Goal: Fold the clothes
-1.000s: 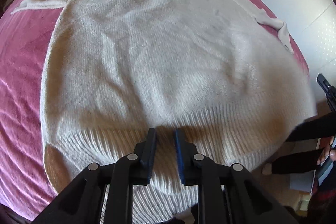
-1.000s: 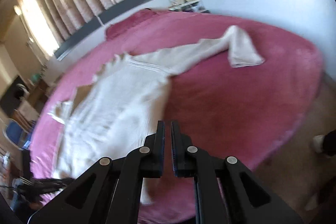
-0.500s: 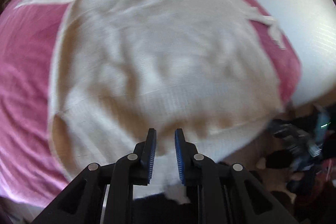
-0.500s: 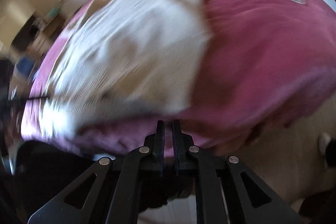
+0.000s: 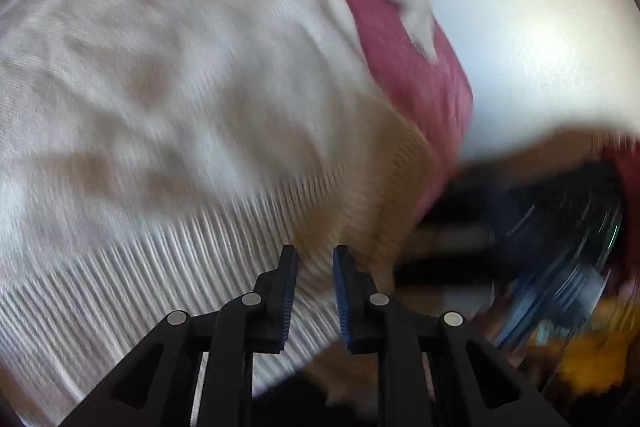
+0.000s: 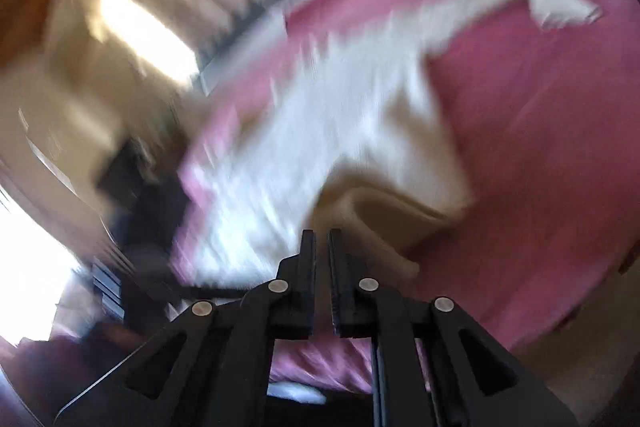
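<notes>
Two grippers over the cream sweater [image 5: 180, 75] on the pink bed [image 6: 540, 147]: left gripper [image 5: 314, 255] parted, empty; right gripper [image 6: 322, 239] nearly closed (frames blurred), gripping nothing.

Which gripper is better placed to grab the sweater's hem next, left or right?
Probably left. The left gripper is open right over the sweater's ribbed hem; the right gripper is nearly closed.
</notes>
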